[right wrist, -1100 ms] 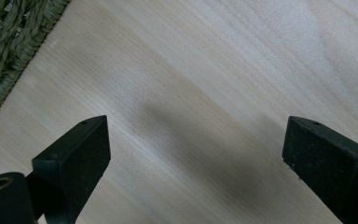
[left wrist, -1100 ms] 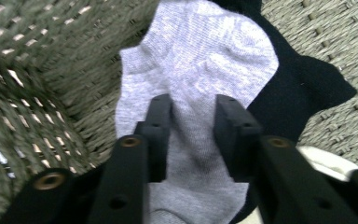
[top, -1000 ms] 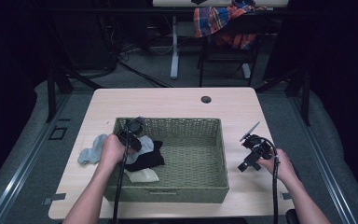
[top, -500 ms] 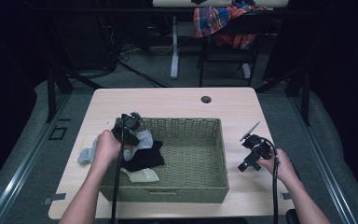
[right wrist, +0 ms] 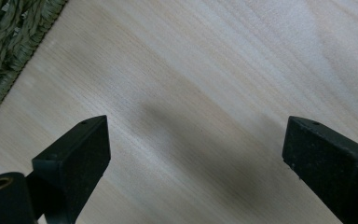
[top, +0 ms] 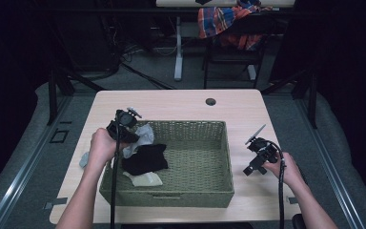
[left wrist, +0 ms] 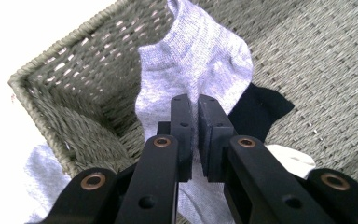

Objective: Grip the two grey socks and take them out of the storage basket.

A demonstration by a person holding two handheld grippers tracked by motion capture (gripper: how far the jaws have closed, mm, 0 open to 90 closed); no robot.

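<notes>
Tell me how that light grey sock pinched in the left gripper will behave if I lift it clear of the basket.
Probably floppy: the grey sock already drapes over the basket rim from the left gripper. Likely very light, being thin knit. It may snag on the rough weave, so lift it straight up.

Dark room all around, light falling on a pale wooden table (top: 181, 102) with a small round hole (top: 210, 101) near its far edge. Grey floor (top: 28, 157) below, with cables (top: 143, 76) trailing across it. Behind, a chair (top: 228, 52) draped with a plaid cloth (top: 224, 21).
</notes>
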